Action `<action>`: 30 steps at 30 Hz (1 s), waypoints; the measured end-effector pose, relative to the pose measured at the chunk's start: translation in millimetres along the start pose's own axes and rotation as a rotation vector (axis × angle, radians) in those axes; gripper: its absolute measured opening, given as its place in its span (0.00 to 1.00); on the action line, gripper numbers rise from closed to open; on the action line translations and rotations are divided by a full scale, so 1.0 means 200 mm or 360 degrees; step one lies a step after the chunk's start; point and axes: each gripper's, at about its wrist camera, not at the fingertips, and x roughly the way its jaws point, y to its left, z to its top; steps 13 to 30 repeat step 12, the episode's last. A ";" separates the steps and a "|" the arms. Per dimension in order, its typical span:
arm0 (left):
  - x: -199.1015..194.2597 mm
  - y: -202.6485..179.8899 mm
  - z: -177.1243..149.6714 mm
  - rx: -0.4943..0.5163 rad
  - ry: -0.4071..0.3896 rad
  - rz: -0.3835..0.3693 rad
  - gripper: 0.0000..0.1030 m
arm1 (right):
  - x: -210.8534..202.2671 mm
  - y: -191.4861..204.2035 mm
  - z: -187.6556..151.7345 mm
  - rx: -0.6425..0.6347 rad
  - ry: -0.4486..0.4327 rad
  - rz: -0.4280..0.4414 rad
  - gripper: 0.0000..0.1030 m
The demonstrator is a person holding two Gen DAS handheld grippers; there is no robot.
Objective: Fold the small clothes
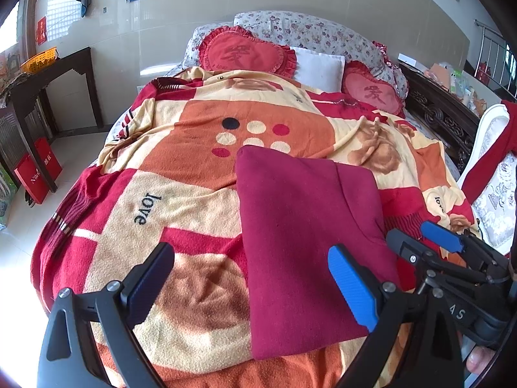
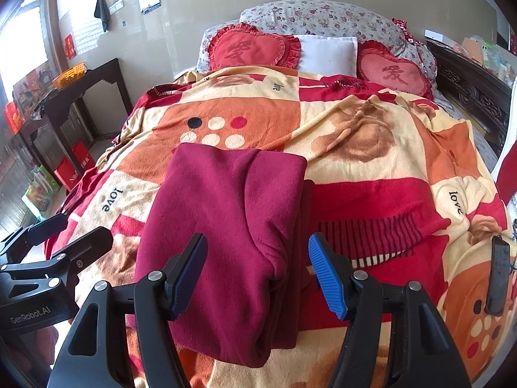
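A dark red garment (image 1: 300,226) lies folded into a long rectangle on the patterned blanket (image 1: 181,207), near the foot of the bed. My left gripper (image 1: 252,258) stands wide open over the garment's near left part, with its right blue pad (image 1: 352,287) above the cloth. In the right wrist view the same garment (image 2: 226,210) shows a thick rolled fold along its right side. My right gripper (image 2: 257,245) hovers open above the garment's near end, and its pads do not press the cloth. Each gripper shows in the other's view: the right gripper (image 1: 413,232) and the left gripper (image 2: 77,229).
Two red heart cushions (image 1: 245,53) and a white pillow (image 1: 320,66) lie at the head of the bed. A dark wooden side table (image 1: 48,77) with a yellow basket stands at the left, with red bags (image 1: 37,171) below. A black flat object (image 2: 499,274) rests on the blanket at the right.
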 end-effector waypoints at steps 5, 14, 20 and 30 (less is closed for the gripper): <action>0.02 0.00 0.01 -0.0001 0.0010 -0.0002 0.95 | 0.02 0.01 0.02 -0.0005 0.0008 0.0004 0.45; 0.03 0.00 0.00 0.0008 -0.0020 -0.0009 0.95 | 0.03 0.01 0.01 -0.0003 0.0016 0.0006 0.45; 0.03 0.00 0.00 0.0008 -0.0020 -0.0009 0.95 | 0.03 0.01 0.01 -0.0003 0.0016 0.0006 0.45; 0.03 0.00 0.00 0.0008 -0.0020 -0.0009 0.95 | 0.03 0.01 0.01 -0.0003 0.0016 0.0006 0.45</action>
